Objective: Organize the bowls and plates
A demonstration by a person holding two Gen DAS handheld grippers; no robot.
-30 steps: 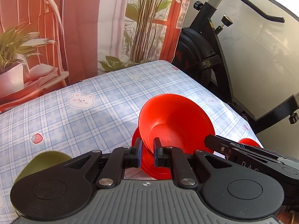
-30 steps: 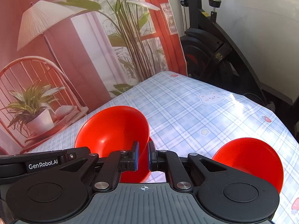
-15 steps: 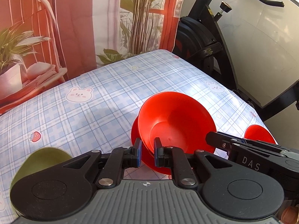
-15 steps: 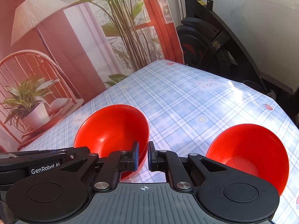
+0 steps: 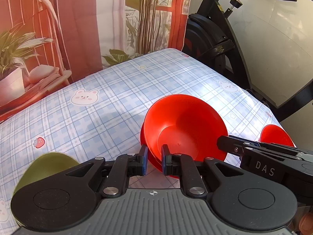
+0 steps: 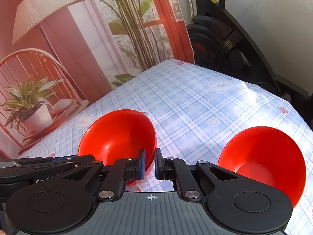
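- Left gripper (image 5: 153, 159): jaws slightly apart, straddling the near rim of a red bowl (image 5: 185, 129); contact with the rim cannot be told, likely loosened.
- Right gripper (image 6: 149, 161): jaws a little apart; the same bowl's rim (image 6: 117, 135) sits at the left pad, and whether it is pinched cannot be told.
- In the left view the right gripper is seen at 4 o'clock, its tip at the bowl's right rim.
- Bowl appears nested in another red dish (image 5: 143, 137) below it; a second rim is seen at 9 o'clock of the bowl.
- Second red bowl (image 6: 262, 160) lies tilted at 3 o'clock in the right view, apart from the stack.
- Green dish (image 5: 47, 168) is seen at 8 o'clock in the left view.
- All sit on the checked tablecloth (image 5: 97, 117).
- Step judged: bowl being set into the stack, release in hand.
- Next move judged: both grippers to be backed off, then the loose red bowl to be gripped by its rim.
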